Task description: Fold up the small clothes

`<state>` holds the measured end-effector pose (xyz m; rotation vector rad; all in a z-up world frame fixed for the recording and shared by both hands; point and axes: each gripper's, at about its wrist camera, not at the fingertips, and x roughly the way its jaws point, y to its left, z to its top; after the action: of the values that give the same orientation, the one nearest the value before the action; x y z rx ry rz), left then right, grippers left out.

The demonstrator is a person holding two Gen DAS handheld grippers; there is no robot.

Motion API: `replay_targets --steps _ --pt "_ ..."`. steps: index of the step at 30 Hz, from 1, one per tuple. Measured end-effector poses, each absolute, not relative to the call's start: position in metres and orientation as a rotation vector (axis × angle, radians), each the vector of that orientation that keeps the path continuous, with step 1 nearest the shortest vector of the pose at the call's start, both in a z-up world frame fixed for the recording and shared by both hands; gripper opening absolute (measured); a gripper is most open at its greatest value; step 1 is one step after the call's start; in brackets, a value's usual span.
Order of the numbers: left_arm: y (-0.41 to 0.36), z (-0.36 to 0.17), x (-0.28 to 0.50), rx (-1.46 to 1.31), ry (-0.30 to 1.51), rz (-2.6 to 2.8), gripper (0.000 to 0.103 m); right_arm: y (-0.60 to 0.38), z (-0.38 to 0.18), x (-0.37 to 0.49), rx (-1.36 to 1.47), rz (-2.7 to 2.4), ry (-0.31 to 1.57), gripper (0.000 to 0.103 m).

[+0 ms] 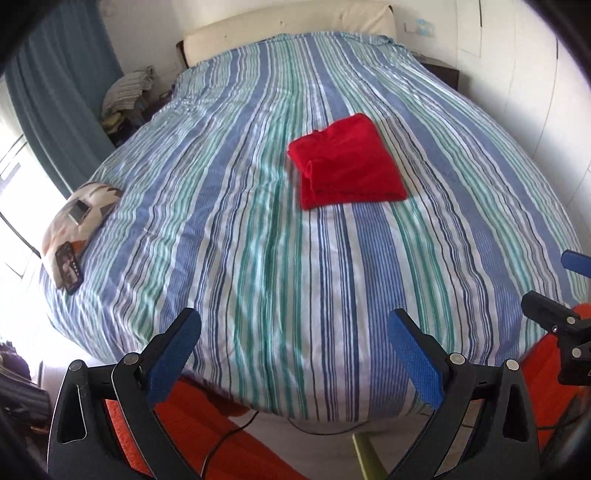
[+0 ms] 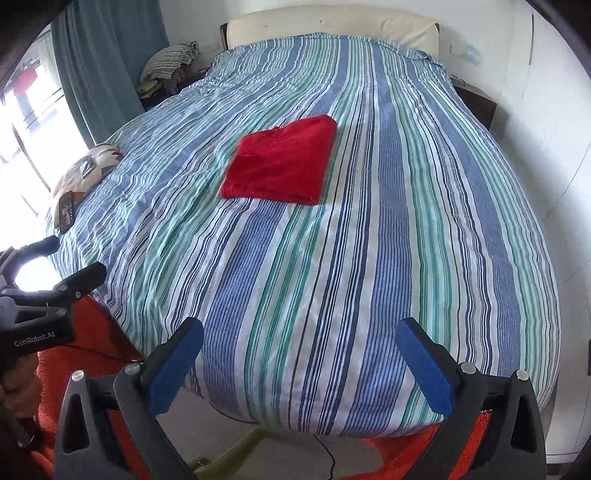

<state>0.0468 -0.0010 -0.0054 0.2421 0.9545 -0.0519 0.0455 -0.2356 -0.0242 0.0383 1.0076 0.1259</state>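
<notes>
- Two grippers hang over the foot of the bed, both well short of the garment, and neither touches anything.
- The left gripper (image 1: pixel 295 354) has its blue-padded fingers (image 1: pixel 173 358) spread wide apart, with only striped cover and floor showing between them.
- The right gripper (image 2: pixel 299 363) stands just as wide, its blue pads (image 2: pixel 424 369) far apart and nothing between them.
- The red garment (image 1: pixel 347 162) lies folded into a compact, roughly square packet on the striped bedspread (image 1: pixel 258 258), near the middle of the bed and slightly toward the right side in the left wrist view.
- From the right wrist view the same red packet (image 2: pixel 280 160) sits left of centre, flat on the cover, its folded edges neat.
- A patterned cushion (image 1: pixel 81 218) rests at the left edge of the bed, with a dark phone (image 1: pixel 69 271) lying on its near end.
- A pale headboard (image 1: pixel 288 33) closes the far end, and a teal curtain (image 1: pixel 62 96) hangs by the bright window on the left.
- An orange rug (image 1: pixel 207 435) covers the floor below the foot of the bed, with a black cable (image 1: pixel 221 439) trailing across it.
</notes>
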Motion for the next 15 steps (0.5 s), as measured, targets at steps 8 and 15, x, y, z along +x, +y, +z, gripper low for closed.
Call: replay_targets --steps 8,15 --pt "0.022 -0.003 0.020 0.248 1.012 -0.039 0.101 -0.230 0.002 0.015 0.047 0.133 1.026 0.102" --pt "0.040 0.016 -0.008 0.195 1.026 -0.074 0.101 -0.220 0.026 -0.012 0.029 0.149 1.028 0.102"
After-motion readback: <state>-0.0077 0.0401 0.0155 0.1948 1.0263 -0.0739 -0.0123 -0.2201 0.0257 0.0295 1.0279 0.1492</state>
